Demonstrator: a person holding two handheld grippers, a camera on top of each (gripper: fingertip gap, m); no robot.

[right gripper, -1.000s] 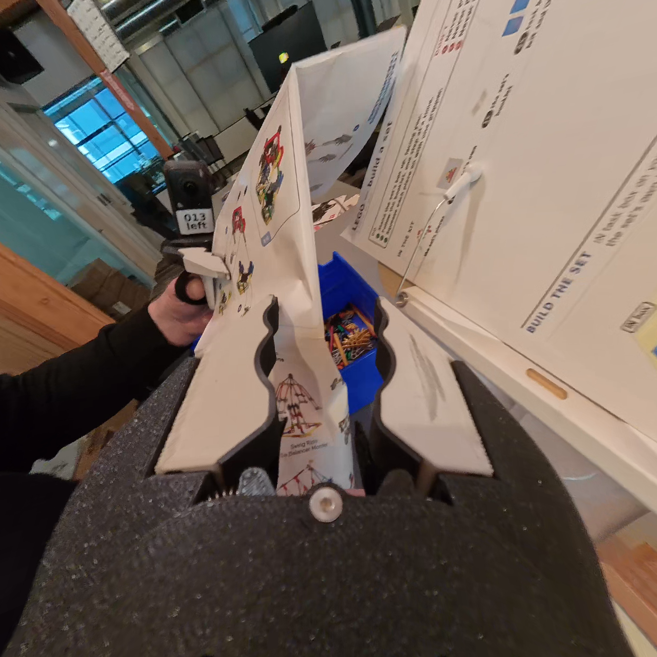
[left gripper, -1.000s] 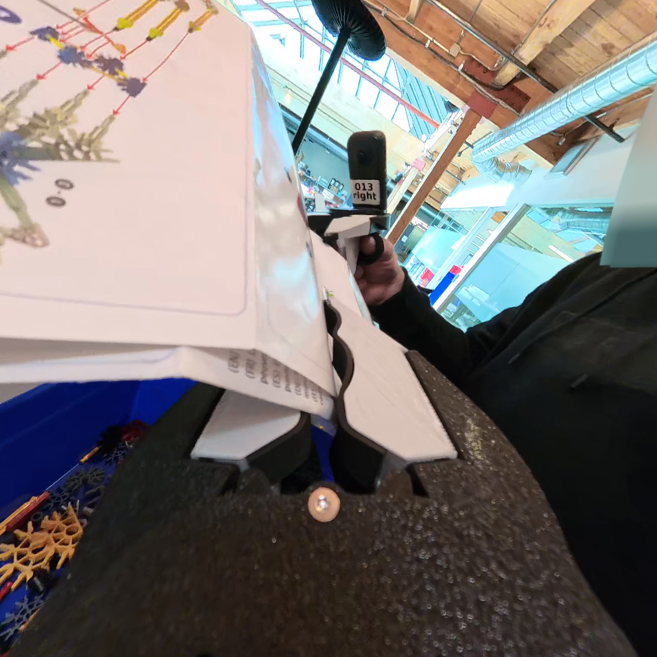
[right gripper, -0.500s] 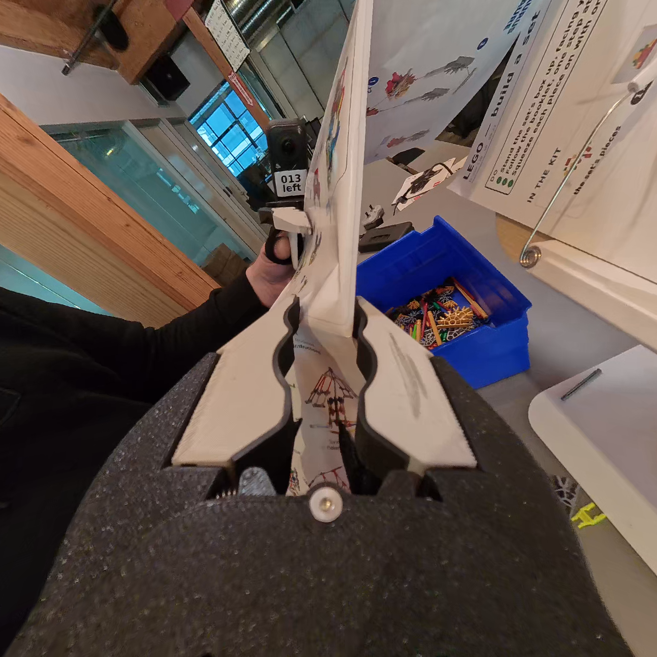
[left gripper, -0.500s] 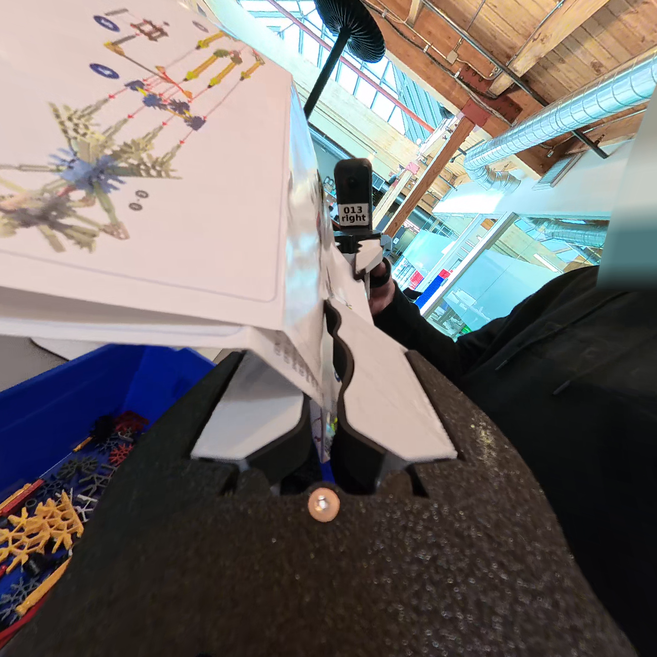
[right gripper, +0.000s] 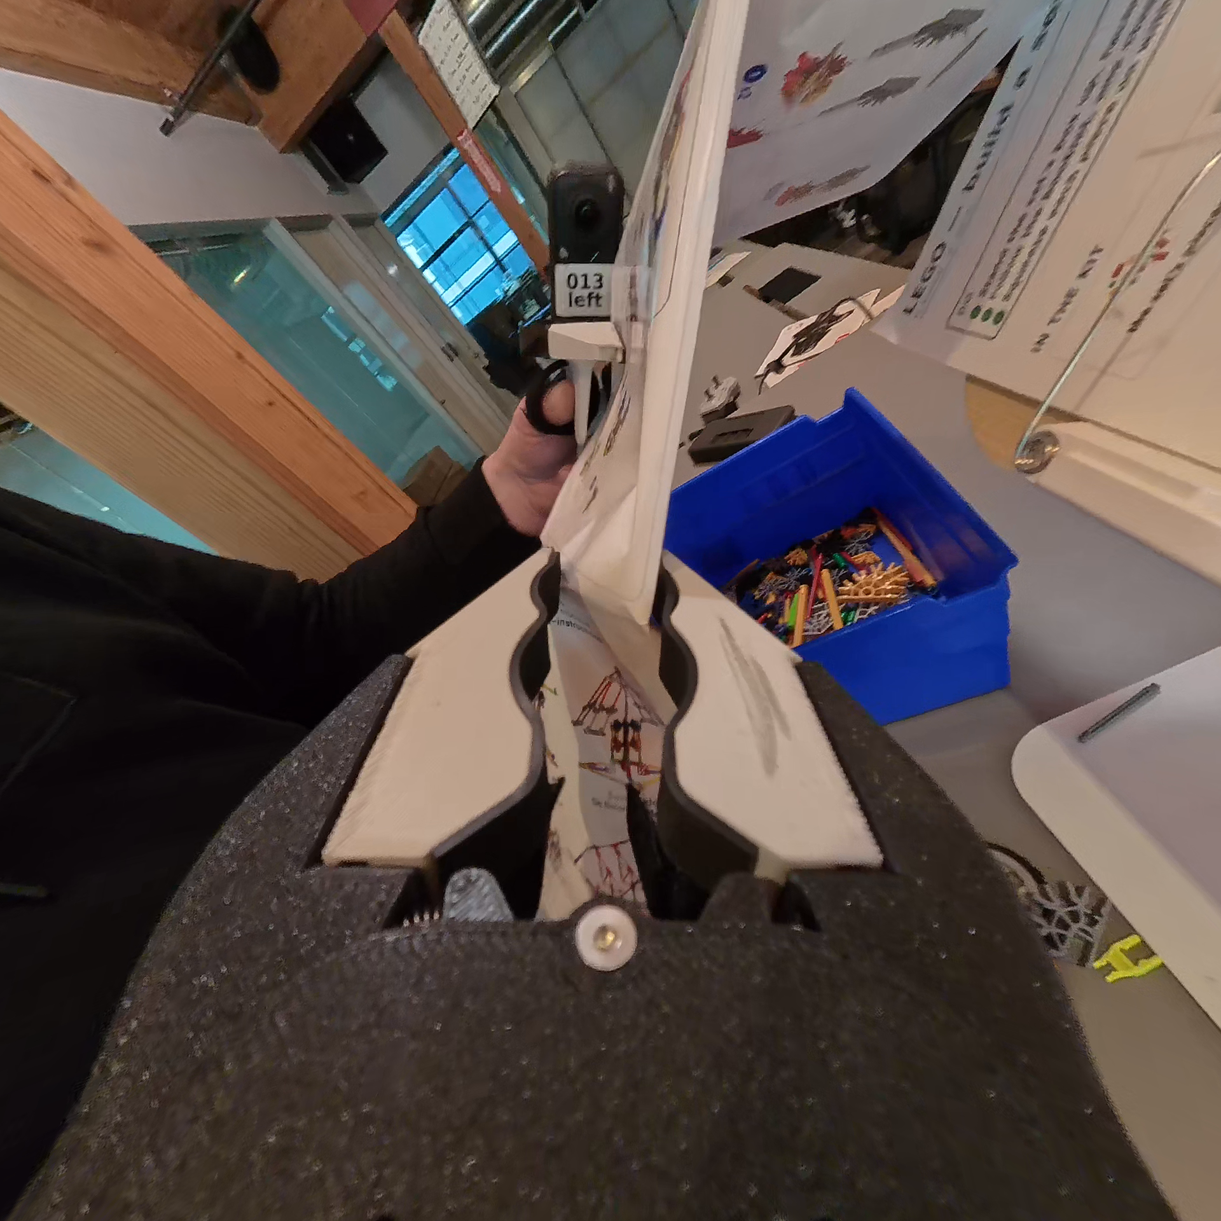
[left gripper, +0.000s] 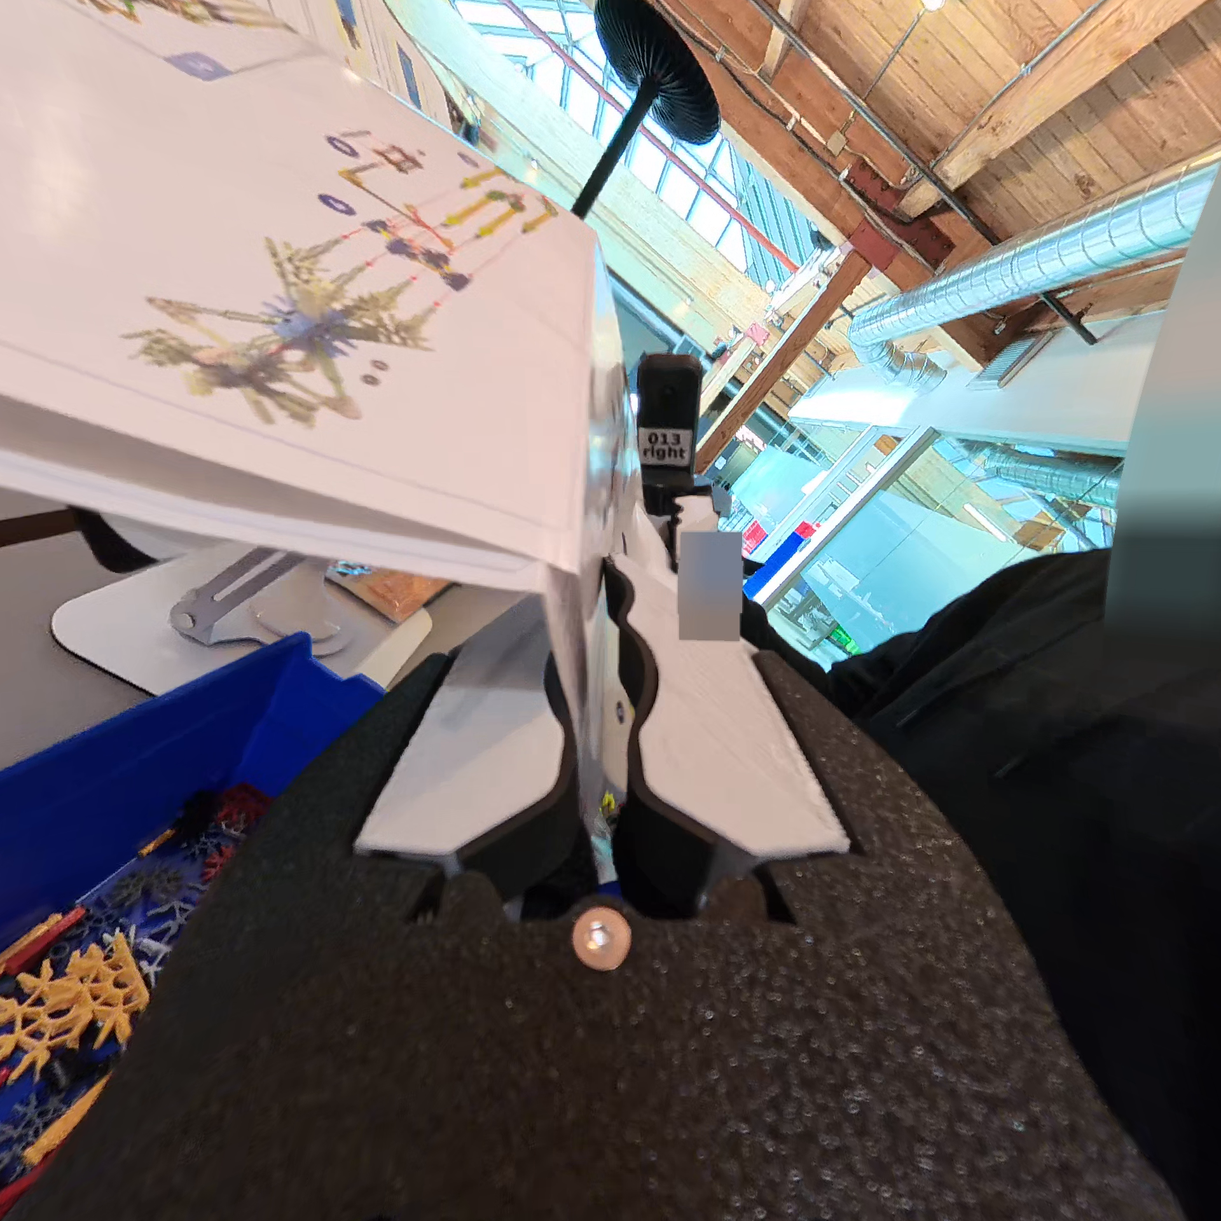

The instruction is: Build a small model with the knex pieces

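Both grippers hold one white instruction booklet (left gripper: 297, 297) with coloured building diagrams. My left gripper (left gripper: 585, 594) is shut on one edge of it; its pages fan out to the left over the left finger. My right gripper (right gripper: 608, 575) is shut on the opposite edge, and the booklet (right gripper: 661, 330) stands nearly edge-on above it. Each gripper shows in the other's view, held by a hand in a black sleeve: the right one (left gripper: 667, 429) and the left one (right gripper: 585, 277). The booklet is held in the air beside a blue bin (right gripper: 925, 661).
The blue bin (left gripper: 165, 740) holds several small coloured construction pieces (right gripper: 839, 588). A white stand with printed sheets (right gripper: 1090, 198) rises at the right. A white base plate (right gripper: 1136, 793) lies at the right, with a yellow piece (right gripper: 1123, 968) and a grey snowflake-shaped piece below it. The grippers' ends are close to 12 centimetres from one another.
The booklet has swung from leaning open to nearly edge-on upright in the right wrist view. Both grippers kept their hold and turned, bringing the blue bin more into view.
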